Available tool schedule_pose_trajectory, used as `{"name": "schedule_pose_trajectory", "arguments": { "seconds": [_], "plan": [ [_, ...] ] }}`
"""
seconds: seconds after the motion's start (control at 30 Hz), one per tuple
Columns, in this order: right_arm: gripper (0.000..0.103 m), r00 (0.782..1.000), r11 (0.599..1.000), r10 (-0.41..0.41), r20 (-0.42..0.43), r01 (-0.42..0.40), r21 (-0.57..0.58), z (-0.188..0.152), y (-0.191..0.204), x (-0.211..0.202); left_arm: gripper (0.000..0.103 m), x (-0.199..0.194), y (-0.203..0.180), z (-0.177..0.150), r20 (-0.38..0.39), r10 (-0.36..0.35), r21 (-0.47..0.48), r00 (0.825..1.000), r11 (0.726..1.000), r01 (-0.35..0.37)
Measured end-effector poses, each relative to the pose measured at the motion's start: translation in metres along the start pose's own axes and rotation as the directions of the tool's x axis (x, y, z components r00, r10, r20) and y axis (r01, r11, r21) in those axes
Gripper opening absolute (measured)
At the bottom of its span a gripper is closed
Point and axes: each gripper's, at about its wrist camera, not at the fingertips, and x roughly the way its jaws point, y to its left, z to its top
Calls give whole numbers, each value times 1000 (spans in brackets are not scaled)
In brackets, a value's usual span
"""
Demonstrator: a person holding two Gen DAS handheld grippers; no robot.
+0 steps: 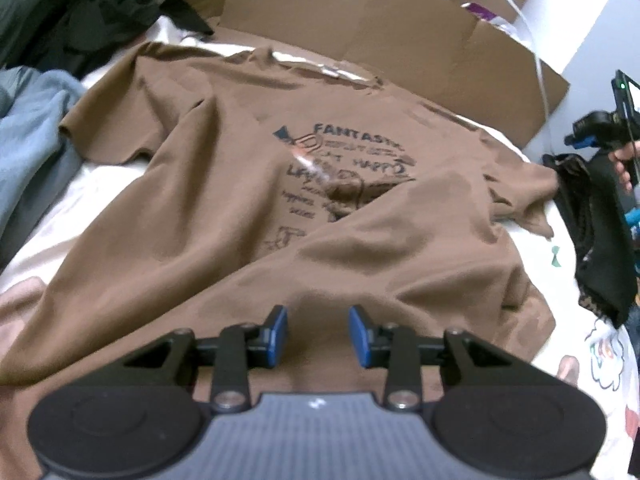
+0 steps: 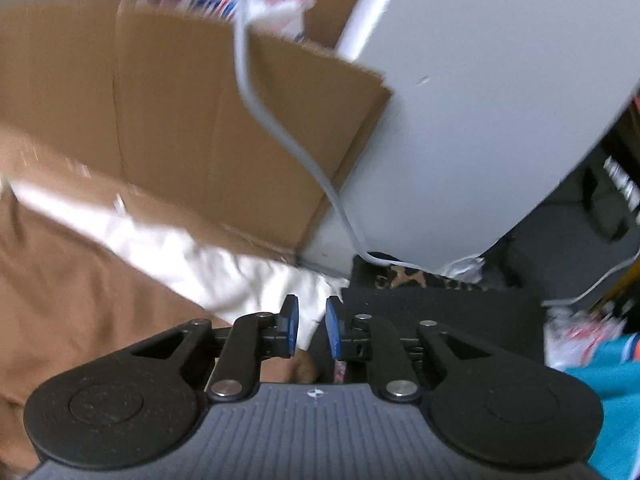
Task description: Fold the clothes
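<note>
A brown T-shirt (image 1: 240, 184) with dark printed text lies spread front-up on a white sheet, its lower right part folded over and wrinkled. My left gripper (image 1: 318, 334) is open just above the shirt's lower hem, with nothing between its blue pads. My right gripper (image 2: 312, 328) is open and empty, near the shirt's right edge (image 2: 80, 280) and above the white sheet (image 2: 208, 276). In the left wrist view the right gripper (image 1: 596, 132) shows at the far right, held in a hand.
A flattened cardboard sheet (image 1: 380, 28) stands behind the shirt. A pile of grey and blue clothes (image 1: 36, 120) lies at the left. A black garment (image 1: 592, 232) lies at the right edge. A white cable (image 2: 288, 136) hangs across a white panel (image 2: 480, 100).
</note>
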Motion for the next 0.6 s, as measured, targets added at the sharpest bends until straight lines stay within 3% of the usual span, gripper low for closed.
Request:
{"name": "schedule_pose_trajectory", "arguments": {
  "seconds": [0.23, 0.6],
  "plan": [
    [22, 988, 982, 152, 3, -151, 117, -25, -18, -23, 38, -5, -31, 5, 20, -42, 74, 999, 996, 40],
    [22, 971, 970, 239, -29, -240, -44, -85, 2, -43, 44, 9, -102, 9, 10, -145, 168, 989, 976, 142]
  ]
}}
